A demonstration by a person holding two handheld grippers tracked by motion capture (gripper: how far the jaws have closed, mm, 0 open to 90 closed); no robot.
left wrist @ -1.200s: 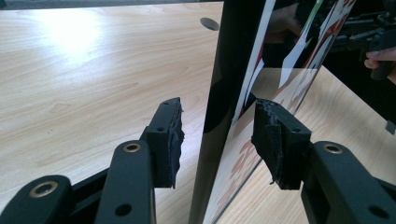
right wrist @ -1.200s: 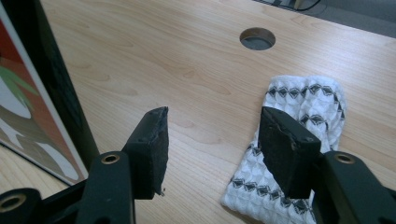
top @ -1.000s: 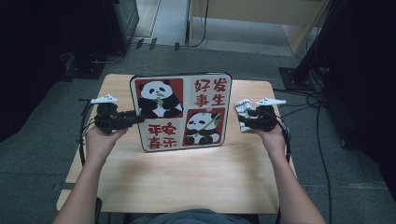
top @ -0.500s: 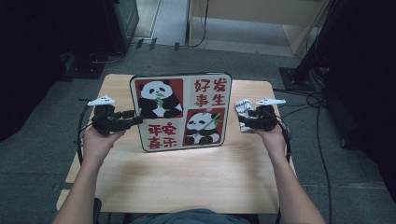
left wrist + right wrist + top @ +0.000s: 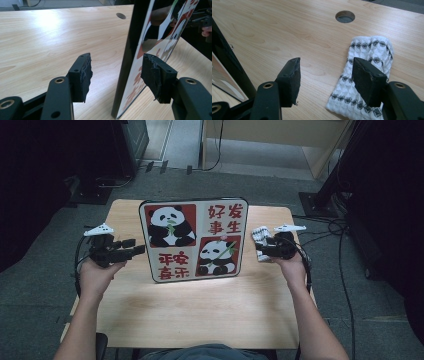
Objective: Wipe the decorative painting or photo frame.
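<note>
Wooden table [image 5: 200, 305] takes up the middle of the high view, light grain, with a round cable hole [image 5: 345, 16] showing near the top of the right gripper view. Standing on it around the center of the frame is the panda board [image 5: 194, 239], a big glossy panel with a black rim, two panda pics and red characters; it leans back a bit and its lower edge sits on the tabletop. Left gripper [image 5: 131, 251] comes in from the left side of the frame, hand wrapped round its body, and its jaws have just been opening. In the left gripper view the board's black edge [image 5: 127, 62] runs up between the two pads, with clear daylight on the left pad's side, and the right pad sits just beside the printed face, so it's let go, not pinching anything. Right gripper [image 5: 261, 251] sits at the right of the frame, jaws spread wide and grasping nothing. Smallest thing is the white knitted cloth [image 5: 364, 82] with dark diamond bands, lying flat just right of the board, partly under the right jaw.
</note>
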